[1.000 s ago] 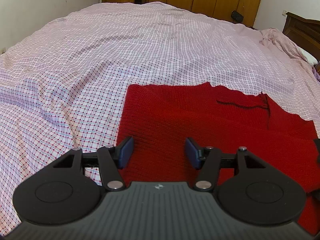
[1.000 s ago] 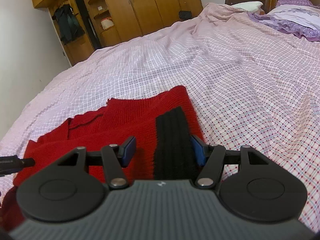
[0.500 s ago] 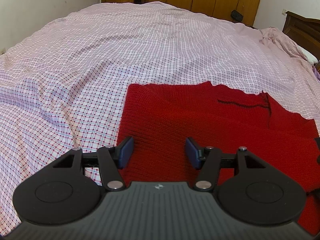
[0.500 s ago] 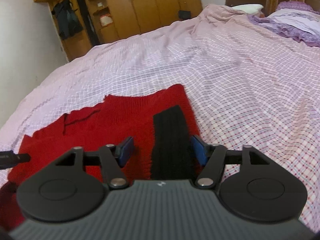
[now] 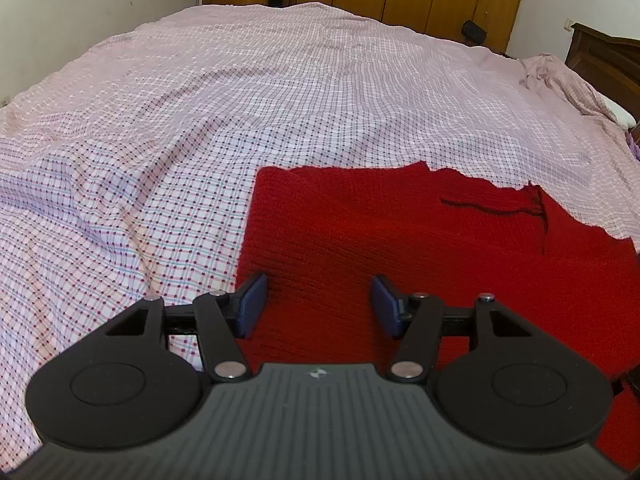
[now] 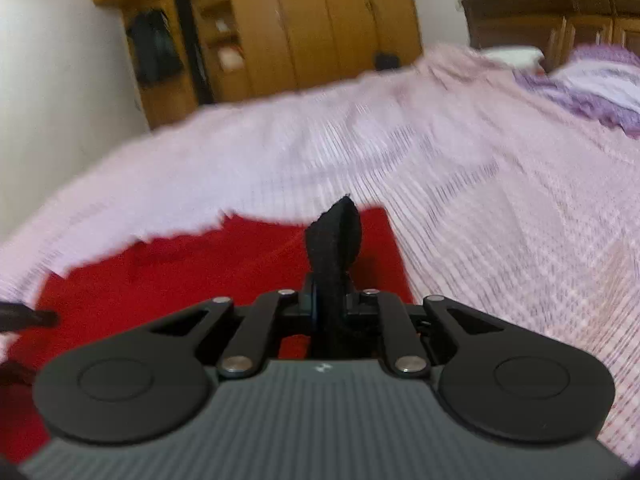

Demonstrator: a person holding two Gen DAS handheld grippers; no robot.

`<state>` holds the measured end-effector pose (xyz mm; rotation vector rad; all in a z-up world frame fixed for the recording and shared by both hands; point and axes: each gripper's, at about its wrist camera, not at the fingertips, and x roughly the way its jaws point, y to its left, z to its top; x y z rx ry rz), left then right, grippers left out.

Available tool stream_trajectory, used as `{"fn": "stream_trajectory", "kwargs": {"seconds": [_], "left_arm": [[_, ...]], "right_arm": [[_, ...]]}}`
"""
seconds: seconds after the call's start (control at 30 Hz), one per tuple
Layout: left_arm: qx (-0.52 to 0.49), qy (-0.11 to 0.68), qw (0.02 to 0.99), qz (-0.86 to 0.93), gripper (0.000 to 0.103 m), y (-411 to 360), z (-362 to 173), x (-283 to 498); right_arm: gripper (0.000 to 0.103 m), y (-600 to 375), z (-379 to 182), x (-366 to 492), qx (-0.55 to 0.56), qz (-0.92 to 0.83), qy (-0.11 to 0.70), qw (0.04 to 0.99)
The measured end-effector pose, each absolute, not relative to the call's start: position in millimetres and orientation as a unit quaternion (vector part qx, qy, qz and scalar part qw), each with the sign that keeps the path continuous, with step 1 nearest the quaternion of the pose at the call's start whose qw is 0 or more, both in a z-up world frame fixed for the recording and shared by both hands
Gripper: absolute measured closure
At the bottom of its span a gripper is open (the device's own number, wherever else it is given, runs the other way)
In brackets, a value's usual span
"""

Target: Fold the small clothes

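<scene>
Your right tool [image 6: 329, 308] is clamping the black cuff [image 6: 335, 240] of the red sweater [image 5: 400, 240], which is lying flat on the checked bed sheet [image 5: 200, 120] by the bed's near edge. Your left tool [image 5: 318, 304] is hovering over it, blue pads [image 5: 250, 306] spread apart.

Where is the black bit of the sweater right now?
In the right wrist view, the black cuff is pinched in the shut right tool, sticking up above the red sweater on the checked bedsheet.
</scene>
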<state>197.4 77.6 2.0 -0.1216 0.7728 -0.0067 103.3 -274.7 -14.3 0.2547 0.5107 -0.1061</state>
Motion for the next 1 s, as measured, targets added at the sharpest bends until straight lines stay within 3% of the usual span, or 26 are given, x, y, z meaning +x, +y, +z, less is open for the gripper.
{"fn": "stream_trajectory", "kwargs": {"seconds": [0.3,0.47,1.0], "left_arm": [[-0.046,0.374,0.926,0.009,0.039,86,20,170],[-0.041,0.371,0.928,0.012,0.039,98,35,135],[-0.019,0.377,0.926,-0.011,0.039,112,69,34]], "right_arm": [[0.076,-293,-14,94,0.195,-0.048,0.269,0.942],[0.048,-286,7,73,0.174,-0.053,0.267,0.946],[0.047,-256,43,-11,0.138,0.051,0.288,0.946]]}}
